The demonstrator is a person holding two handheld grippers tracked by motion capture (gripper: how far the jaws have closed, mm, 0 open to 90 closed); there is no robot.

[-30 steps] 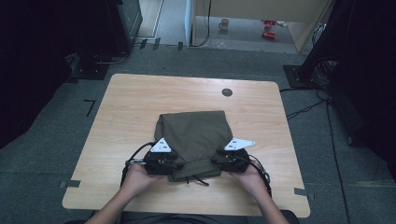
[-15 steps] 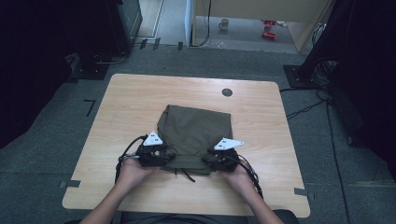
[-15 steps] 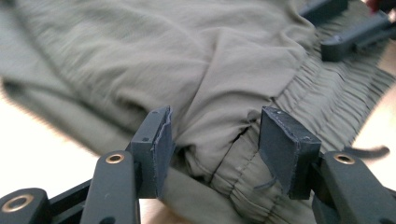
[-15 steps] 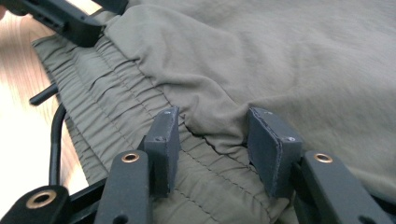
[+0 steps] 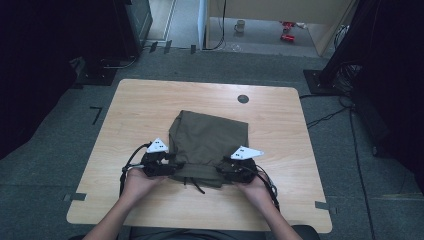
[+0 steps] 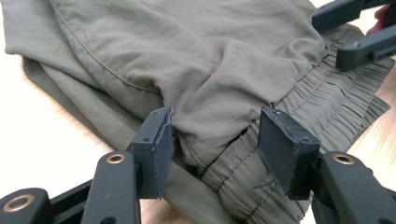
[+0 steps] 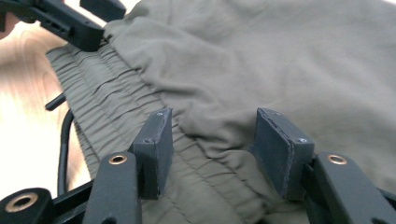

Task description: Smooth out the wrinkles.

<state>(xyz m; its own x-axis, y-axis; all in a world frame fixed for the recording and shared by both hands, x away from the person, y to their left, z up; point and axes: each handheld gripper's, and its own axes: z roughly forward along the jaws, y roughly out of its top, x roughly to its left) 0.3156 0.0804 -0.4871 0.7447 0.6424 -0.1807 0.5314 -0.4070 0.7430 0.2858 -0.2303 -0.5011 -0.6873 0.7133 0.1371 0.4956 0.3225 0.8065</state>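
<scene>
Olive-green folded trousers [image 5: 207, 145] lay mid-table [image 5: 150, 100] in the high view, the left gripper [image 5: 167, 165] and right gripper [image 5: 227, 172] at the near waistband corners. Left gripper view: jaws spread, fabric bunched between them, unpinched. Right gripper view: jaws likewise apart over the elastic waistband [image 7: 116, 107], with the black drawcord [image 7: 65, 135] beside it.
</scene>
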